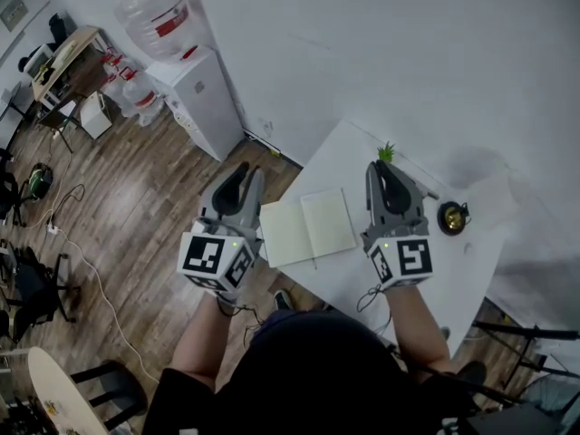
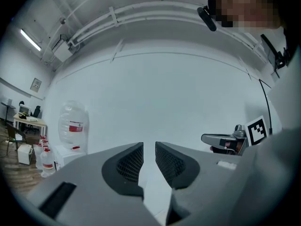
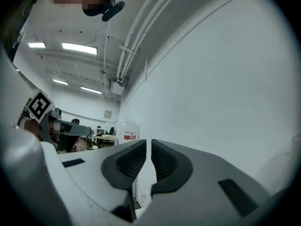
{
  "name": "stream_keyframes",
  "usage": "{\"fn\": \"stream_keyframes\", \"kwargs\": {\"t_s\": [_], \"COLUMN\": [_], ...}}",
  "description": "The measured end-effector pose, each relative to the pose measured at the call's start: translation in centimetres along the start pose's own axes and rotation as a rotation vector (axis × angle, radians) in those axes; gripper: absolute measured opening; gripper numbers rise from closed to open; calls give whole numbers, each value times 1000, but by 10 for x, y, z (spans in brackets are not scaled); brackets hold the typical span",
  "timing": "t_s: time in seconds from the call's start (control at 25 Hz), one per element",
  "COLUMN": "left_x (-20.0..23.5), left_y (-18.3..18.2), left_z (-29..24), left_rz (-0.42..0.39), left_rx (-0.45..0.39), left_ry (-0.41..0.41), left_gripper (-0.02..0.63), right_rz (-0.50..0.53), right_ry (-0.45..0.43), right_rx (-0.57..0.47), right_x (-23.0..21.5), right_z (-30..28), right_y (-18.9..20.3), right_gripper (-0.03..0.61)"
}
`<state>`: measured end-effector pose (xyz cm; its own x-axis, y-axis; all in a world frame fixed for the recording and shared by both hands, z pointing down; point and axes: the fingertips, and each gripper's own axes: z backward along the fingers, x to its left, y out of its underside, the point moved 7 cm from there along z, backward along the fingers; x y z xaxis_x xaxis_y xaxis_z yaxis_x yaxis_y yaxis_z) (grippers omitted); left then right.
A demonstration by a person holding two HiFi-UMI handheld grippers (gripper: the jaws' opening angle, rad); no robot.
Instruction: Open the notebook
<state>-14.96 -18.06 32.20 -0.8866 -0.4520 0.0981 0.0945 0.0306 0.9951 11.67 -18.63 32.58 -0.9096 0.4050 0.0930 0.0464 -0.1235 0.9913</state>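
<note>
The notebook [image 1: 308, 227] lies open on the white table [image 1: 362, 152], its two blank pages facing up, between and below my two grippers. Both grippers are held high above the table and point level at the white wall. My left gripper [image 1: 243, 172] hangs over the table's left edge; in the left gripper view its jaws [image 2: 149, 149] stand a narrow gap apart with nothing between them. My right gripper [image 1: 381, 169] is to the right of the notebook; the right gripper view shows only a thin slit between its jaws [image 3: 148, 147], which hold nothing. Neither gripper touches the notebook.
A small green plant [image 1: 387, 151] stands at the table's far edge and a dark round object [image 1: 452, 217] at its right. A white water dispenser [image 1: 204, 98] with a bottle [image 1: 159, 12] stands on the wooden floor to the left, along the wall.
</note>
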Motion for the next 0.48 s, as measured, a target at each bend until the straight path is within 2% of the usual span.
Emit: {"fn": "stream_keyframes", "kwargs": {"t_s": [0.48], "left_x": [-3], "left_y": [7], "left_z": [2], "left_rz": [21], "left_rx": [9], "left_ry": [-7], "left_gripper": [75], "right_rz": [-18], "right_ry": [15], "right_rx": [1], "right_x": [-7], "right_z": [2], "right_y": [5], "right_gripper": [28]}}
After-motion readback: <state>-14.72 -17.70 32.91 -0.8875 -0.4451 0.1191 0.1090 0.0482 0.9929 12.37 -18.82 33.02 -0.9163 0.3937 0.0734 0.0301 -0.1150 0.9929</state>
